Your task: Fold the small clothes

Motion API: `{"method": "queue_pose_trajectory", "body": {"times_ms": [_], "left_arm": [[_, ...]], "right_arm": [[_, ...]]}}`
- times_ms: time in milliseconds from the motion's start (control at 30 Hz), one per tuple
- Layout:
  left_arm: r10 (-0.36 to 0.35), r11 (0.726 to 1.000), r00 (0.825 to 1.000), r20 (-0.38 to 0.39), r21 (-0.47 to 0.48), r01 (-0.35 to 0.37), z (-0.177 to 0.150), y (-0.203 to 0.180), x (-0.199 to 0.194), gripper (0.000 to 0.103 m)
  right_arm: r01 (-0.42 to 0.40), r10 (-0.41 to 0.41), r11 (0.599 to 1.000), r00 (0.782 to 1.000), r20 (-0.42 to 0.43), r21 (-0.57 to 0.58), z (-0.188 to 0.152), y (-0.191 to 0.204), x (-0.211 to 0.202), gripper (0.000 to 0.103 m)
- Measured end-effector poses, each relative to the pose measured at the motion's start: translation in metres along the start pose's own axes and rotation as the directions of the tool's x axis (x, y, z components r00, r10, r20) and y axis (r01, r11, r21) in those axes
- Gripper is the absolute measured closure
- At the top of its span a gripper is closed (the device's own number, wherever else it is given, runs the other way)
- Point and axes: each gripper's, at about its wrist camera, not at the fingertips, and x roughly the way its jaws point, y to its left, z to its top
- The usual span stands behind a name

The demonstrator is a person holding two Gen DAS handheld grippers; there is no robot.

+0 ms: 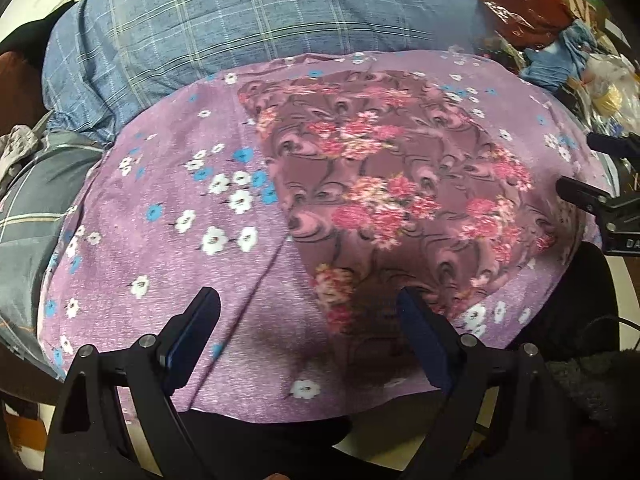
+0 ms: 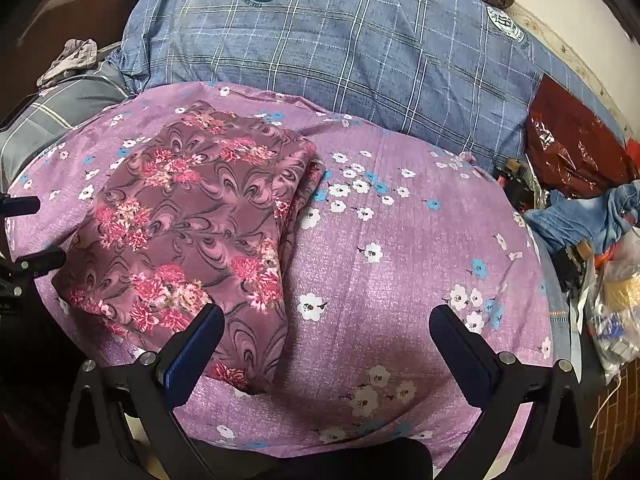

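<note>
A folded maroon floral garment [image 1: 384, 184] lies flat on a purple flowered sheet [image 1: 160, 240], which serves as the landmark. The left gripper [image 1: 308, 320] hovers over the sheet's near edge with its 2 jaws wide apart and nothing between the pads; the garment's near corner sits just by its right finger. The right gripper [image 2: 328, 332] also stands wide and empty above the sheet, the garment's lower edge beside its left finger [image 2: 200, 340]. A blue plaid quilt [image 2: 340, 60] lies beyond the sheet.
</note>
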Motion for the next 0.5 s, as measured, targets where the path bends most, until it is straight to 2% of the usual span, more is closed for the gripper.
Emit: {"method": "queue_pose_trajectory", "body": {"times_ms": [367, 500], "left_arm": [[-0.017, 1.000, 1.000, 0.015, 0.019, 0.016, 0.002, -0.010, -0.006, 0.013], [-0.049, 0.999, 0.998, 0.032, 0.022, 0.048, 0.003, -0.013, -0.011, 0.013]], "right_arm": [[-0.008, 0.008, 0.999, 1.000, -0.005, 0.043, -0.003, -0.009, 0.001, 0.000], [-0.011, 0.011, 0.999, 1.000, -0.008, 0.045, -0.003, -0.010, 0.002, 0.000]]}}
